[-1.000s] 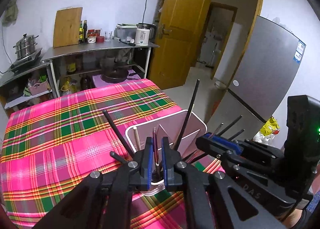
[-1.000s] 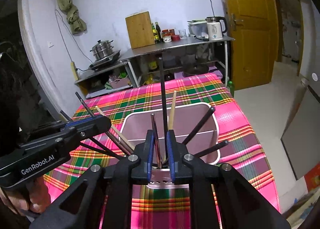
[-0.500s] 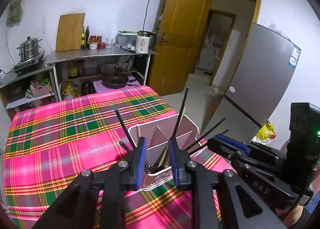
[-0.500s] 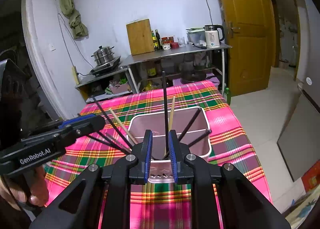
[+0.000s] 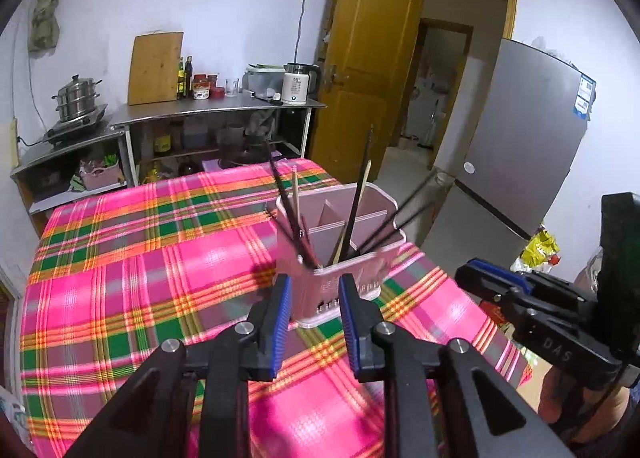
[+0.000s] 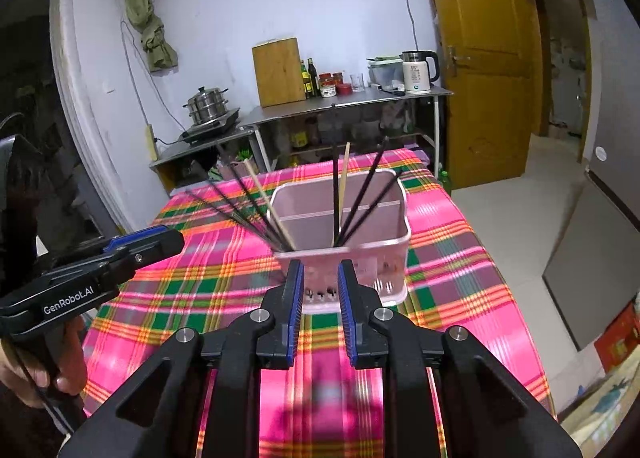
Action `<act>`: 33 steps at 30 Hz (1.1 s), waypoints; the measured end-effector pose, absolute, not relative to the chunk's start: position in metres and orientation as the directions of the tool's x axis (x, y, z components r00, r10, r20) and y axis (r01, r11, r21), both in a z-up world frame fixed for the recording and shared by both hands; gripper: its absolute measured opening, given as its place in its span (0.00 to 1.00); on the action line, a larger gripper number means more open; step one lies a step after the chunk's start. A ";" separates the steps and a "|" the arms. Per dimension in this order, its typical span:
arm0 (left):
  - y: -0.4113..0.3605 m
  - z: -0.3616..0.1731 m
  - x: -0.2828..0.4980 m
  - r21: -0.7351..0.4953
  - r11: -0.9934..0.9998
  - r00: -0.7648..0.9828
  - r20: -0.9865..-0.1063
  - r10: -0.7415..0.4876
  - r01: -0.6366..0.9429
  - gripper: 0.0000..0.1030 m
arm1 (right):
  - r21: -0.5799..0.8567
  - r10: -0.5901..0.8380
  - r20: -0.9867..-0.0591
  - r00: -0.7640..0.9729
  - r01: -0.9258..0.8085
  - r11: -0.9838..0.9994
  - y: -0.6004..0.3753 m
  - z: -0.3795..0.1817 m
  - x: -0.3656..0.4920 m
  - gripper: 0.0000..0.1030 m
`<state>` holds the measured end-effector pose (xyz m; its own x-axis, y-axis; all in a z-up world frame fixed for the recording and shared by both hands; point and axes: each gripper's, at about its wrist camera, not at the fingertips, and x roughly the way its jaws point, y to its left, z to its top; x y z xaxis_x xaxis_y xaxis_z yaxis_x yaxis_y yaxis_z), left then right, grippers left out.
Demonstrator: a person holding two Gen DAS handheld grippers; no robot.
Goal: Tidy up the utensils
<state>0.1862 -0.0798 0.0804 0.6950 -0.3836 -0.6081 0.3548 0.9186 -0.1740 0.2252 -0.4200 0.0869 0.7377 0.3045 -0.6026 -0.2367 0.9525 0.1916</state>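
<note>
A pink divided utensil holder (image 5: 360,270) (image 6: 376,258) stands on the plaid tablecloth and holds several dark chopsticks (image 5: 358,194) (image 6: 334,178) and pale wooden ones (image 5: 295,198) (image 6: 343,178), all leaning out of it. My left gripper (image 5: 313,294) is open and empty, a little back from the holder's near side; it also shows at the left of the right wrist view (image 6: 140,246). My right gripper (image 6: 319,282) is open and empty, just short of the holder; it also shows at the right of the left wrist view (image 5: 492,282).
The pink and green plaid table (image 5: 140,278) ends at the right, beside a grey fridge (image 5: 520,162). Steel shelves (image 6: 340,102) at the back wall carry a cutting board, bottles, a kettle and a steamer pot. A yellow door (image 6: 480,58) stands at the far right.
Both grippers opened, let go of the chopsticks in the holder, and pulled back from it. The chopsticks now rest in the holder.
</note>
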 end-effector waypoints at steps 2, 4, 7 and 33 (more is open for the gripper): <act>-0.077 0.074 0.174 -0.169 0.920 0.694 -0.612 -0.380 0.354 0.23 | 0.180 0.301 -0.609 0.734 -0.241 0.954 -0.419 0.083 0.213 0.18; -0.074 0.068 0.162 -0.161 0.923 0.694 -0.618 -0.371 0.350 0.23 | 0.166 0.290 -0.613 0.735 -0.239 0.957 -0.417 0.080 0.200 0.18; -0.069 0.059 0.141 -0.158 0.924 0.691 -0.623 -0.367 0.348 0.24 | 0.158 0.282 -0.614 0.737 -0.234 0.959 -0.419 0.077 0.183 0.19; -0.057 0.050 0.058 -0.143 0.938 0.696 -0.637 -0.332 0.316 0.24 | 0.126 0.224 -0.666 0.711 -0.189 0.974 -0.412 0.060 0.104 0.19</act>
<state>0.0576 -0.0569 0.0503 0.6957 -0.3316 -0.6373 0.3158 0.9380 -0.1433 0.1038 -0.4121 0.0604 0.7113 0.2241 -0.6662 -0.1890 0.9739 0.1259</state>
